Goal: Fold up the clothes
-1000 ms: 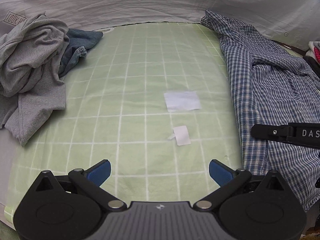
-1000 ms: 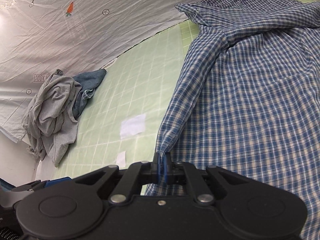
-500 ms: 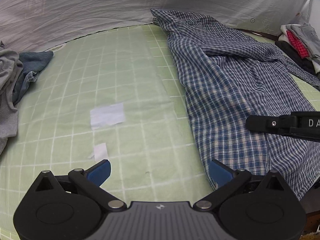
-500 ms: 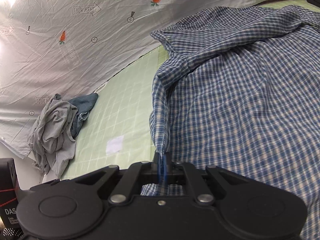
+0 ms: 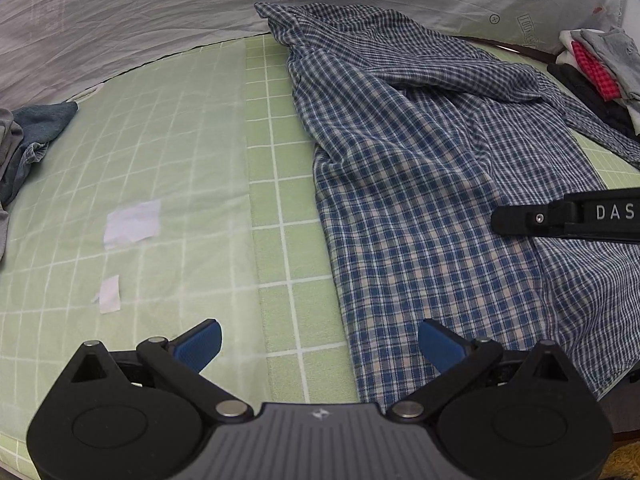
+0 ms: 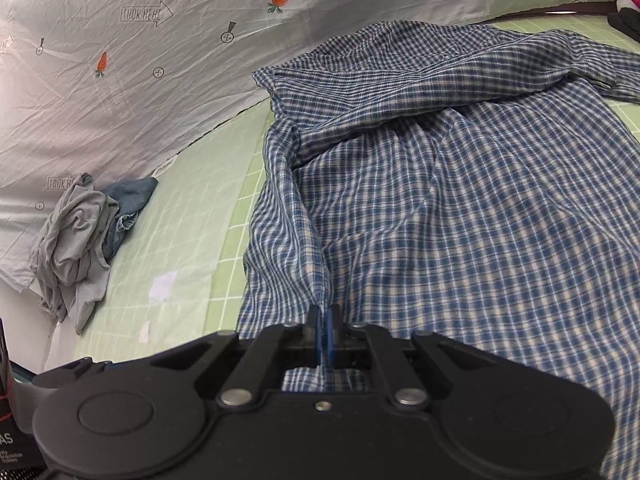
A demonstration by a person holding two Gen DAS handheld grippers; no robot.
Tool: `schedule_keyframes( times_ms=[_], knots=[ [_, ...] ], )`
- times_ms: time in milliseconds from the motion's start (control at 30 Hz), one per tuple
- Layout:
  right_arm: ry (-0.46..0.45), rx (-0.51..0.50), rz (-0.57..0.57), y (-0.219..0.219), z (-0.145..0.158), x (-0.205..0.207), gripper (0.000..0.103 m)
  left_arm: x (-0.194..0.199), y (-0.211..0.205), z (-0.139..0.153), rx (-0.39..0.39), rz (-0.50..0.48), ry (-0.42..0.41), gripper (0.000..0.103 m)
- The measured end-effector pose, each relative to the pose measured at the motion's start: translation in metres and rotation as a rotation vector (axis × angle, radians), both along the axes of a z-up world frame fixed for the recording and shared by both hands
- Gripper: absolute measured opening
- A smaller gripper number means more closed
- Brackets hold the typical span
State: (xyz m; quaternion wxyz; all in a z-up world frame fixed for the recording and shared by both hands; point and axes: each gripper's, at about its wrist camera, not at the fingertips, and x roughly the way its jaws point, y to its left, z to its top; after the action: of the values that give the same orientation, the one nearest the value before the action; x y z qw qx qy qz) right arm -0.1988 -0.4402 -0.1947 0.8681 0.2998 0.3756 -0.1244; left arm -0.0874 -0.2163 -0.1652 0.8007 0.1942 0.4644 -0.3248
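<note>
My right gripper (image 6: 324, 320) pinched the plaid shirt's (image 6: 480, 208) edge at lower centre; left gripper (image 5: 318, 344) gaped wide, empty.

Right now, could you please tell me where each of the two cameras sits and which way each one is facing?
Left wrist: on the left gripper, angled down at the green grid mat and the plaid shirt; its open blue pads show, and the right gripper's tip enters at right.
Right wrist: on the right gripper, angled down along the plaid shirt, shut on its edge.
Shared: shirt, mat, grey clothes pile and patterned sheet.
</note>
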Motion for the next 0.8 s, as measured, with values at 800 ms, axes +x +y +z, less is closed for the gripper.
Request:
schedule_keyframes(
  times_ms=[800],
  knots=[
    [0.045,-0.048,0.026,-0.044,-0.009,0.015,0.029,0.041,-0.031,-0.008,0.053,0.120,0.020,0.103]
  ],
)
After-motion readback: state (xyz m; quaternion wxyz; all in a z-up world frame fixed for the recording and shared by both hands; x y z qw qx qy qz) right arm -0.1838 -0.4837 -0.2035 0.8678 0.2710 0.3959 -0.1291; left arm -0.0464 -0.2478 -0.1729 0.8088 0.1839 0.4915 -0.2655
